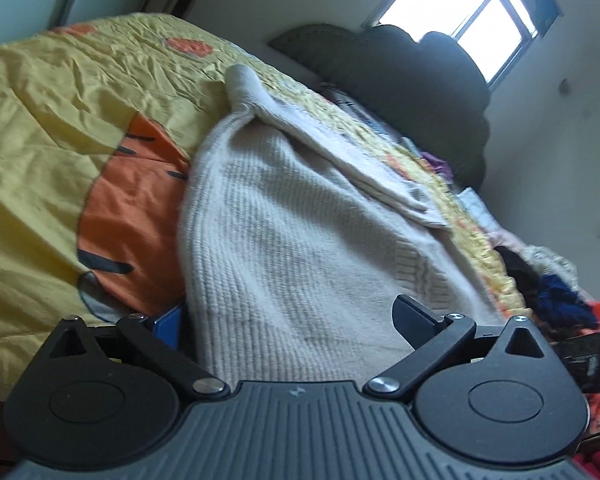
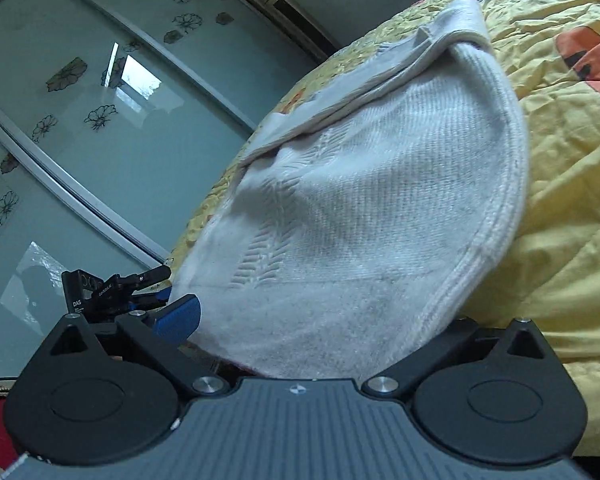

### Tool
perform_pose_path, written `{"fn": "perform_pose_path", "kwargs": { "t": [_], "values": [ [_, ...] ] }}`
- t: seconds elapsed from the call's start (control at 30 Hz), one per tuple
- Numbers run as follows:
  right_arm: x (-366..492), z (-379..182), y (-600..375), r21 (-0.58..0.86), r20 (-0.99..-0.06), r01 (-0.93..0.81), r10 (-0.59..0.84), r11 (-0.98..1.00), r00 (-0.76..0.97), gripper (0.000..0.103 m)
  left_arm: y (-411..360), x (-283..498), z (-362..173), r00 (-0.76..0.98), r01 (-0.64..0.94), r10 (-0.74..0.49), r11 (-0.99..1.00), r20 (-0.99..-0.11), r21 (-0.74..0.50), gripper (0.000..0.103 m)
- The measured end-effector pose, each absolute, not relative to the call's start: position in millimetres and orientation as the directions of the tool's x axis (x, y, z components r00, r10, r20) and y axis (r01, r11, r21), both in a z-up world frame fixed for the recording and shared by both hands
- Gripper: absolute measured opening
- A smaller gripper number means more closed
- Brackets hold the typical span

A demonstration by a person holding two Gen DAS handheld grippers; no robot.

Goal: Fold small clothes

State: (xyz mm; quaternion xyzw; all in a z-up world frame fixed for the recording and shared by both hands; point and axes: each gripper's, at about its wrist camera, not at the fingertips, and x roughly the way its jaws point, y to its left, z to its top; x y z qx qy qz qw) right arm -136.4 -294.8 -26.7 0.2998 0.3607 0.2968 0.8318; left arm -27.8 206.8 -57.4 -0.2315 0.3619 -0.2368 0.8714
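Looking at a yellow quilt [image 1: 40, 140] with orange patches, rumpled, spreading across both views and taking up most of the scene.

Seeing frosted sliding doors [image 2: 100, 120] with flower prints filling the left of the right wrist view, just beyond the quilt's edge.

Tracking the task item: a cream knit sweater [image 1: 284, 220], lying on the quilt directly ahead of both grippers and partly doubled over. One ribbed sleeve or edge is running folded along its far side, and the rounded hem is curving along the right in the right wrist view. The near part is reaching back to both gripper bodies.

Noting a dark padded headboard [image 1: 420, 80] standing at the far end, under a bright window [image 1: 472, 12].

Noting a loose clothes pile [image 1: 556, 288], dark blue, black and pale pieces, sitting on the quilt to the right of the sweater and apart from it.

Reading the left gripper [image 1: 292, 320] as released: jaws standing spread wide, the sweater lying between them, pads not pinching it.

Reading the right gripper [image 2: 320, 320] as released too: linkages splayed wide, the near hem draping over the gap, the blue fingertip [image 2: 178, 316] showing at the sweater's left edge, the other finger hiding under the knit.
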Motion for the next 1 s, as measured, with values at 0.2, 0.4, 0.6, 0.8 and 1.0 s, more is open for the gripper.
{"fn": "perform_pose_path", "kwargs": {
  "t": [0.2, 0.4, 0.6, 0.8, 1.0],
  "values": [
    [-131, -33, -284, 0.735, -0.414, -0.276, 0.732, 0.620, 0.541, 0.056, 195, -29, -61, 0.576, 0.298, -0.649, 0.732, -0.496, -0.612, 0.091],
    [-133, -43, -293, 0.748, -0.437, -0.216, 0.711, 0.627, 0.551, 0.018, 200, -32, -72, 0.562, 0.234, -0.627, 0.745, -0.539, -0.624, 0.018],
    [-136, -23, -289, 0.697, -0.425, -0.286, 0.700, 0.658, 0.574, 0.016, 186, -48, -40, 0.648, 0.322, -0.606, 0.767, -0.461, -0.556, 0.016],
    [-142, 9, -292, 0.645, -0.362, -0.384, 0.706, 0.661, 0.608, 0.015, 170, -65, -2, 0.713, 0.417, -0.609, 0.766, -0.347, -0.489, 0.015],
    [-147, 29, -301, 0.607, -0.317, -0.443, 0.712, 0.660, 0.627, 0.015, 166, -65, 7, 0.736, 0.420, -0.603, 0.764, -0.309, -0.490, 0.015]
  ]
}}
